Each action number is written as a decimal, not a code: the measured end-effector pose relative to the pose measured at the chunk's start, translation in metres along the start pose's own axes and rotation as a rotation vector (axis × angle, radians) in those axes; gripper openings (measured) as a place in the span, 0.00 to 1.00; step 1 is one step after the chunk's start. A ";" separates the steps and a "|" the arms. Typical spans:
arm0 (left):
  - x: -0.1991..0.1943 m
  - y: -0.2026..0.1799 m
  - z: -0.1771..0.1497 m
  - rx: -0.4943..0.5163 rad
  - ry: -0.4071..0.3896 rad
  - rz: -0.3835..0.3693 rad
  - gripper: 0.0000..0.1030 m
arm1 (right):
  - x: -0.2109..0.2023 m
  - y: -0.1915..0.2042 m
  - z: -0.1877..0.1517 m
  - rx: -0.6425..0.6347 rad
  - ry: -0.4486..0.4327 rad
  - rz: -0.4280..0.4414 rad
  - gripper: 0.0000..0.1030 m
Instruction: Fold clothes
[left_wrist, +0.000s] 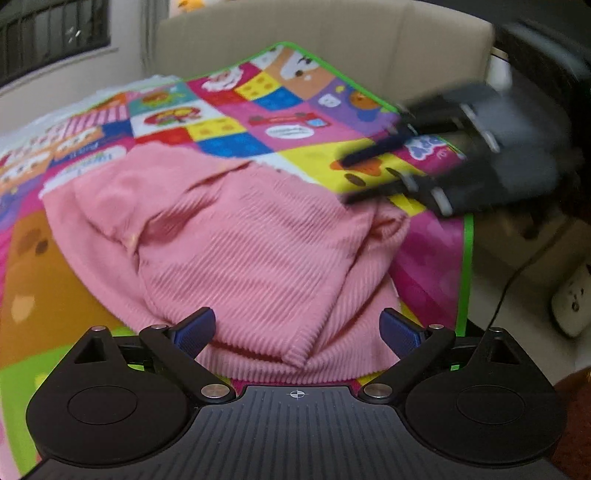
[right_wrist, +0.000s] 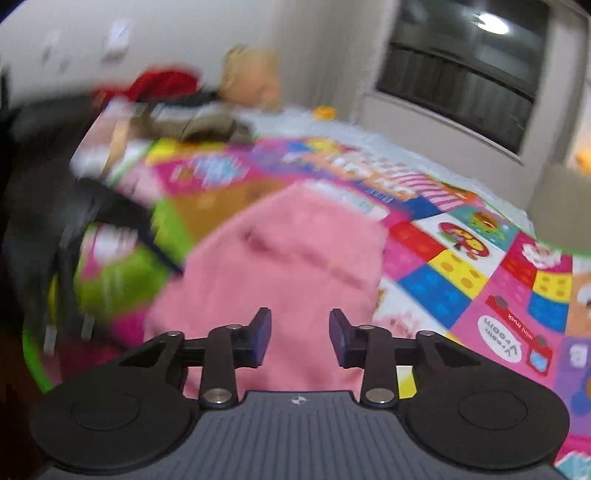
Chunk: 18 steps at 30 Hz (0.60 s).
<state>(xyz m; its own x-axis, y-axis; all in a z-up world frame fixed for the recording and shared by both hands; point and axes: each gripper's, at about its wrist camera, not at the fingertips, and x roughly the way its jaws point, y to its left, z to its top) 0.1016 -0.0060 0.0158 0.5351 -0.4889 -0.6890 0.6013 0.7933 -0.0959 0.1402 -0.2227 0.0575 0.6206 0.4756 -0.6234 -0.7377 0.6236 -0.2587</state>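
A pink ribbed knit garment (left_wrist: 240, 243) lies partly folded on a colourful patchwork play mat (left_wrist: 258, 110). My left gripper (left_wrist: 297, 328) is open and empty, just above the garment's near hem. My right gripper (right_wrist: 300, 330) is open and empty over the garment (right_wrist: 280, 258); in the left wrist view it (left_wrist: 347, 181) shows blurred at the garment's far right corner. In the right wrist view the left gripper (right_wrist: 162, 254) shows as a dark blur at the garment's left side.
The mat's green edge (left_wrist: 467, 273) ends at the right, with floor, a black cable (left_wrist: 513, 280) and a white object (left_wrist: 572, 299) beyond. A beige headboard (left_wrist: 332, 33) stands behind. A pile of clothes and a plush toy (right_wrist: 247, 77) lie past the mat.
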 end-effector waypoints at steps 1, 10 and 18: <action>0.001 0.003 0.000 -0.016 0.002 0.002 0.96 | 0.003 0.008 -0.004 -0.047 0.014 -0.004 0.35; -0.005 0.012 0.006 -0.055 0.014 0.088 0.96 | 0.027 0.066 -0.024 -0.367 0.015 -0.002 0.45; -0.002 0.018 0.002 -0.068 0.028 0.089 0.96 | 0.004 0.046 -0.034 -0.266 0.071 0.050 0.53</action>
<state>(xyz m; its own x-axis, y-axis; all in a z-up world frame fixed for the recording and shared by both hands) 0.1124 0.0082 0.0170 0.5671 -0.4058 -0.7168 0.5103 0.8562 -0.0810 0.0997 -0.2135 0.0181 0.5684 0.4514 -0.6878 -0.8166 0.4113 -0.4050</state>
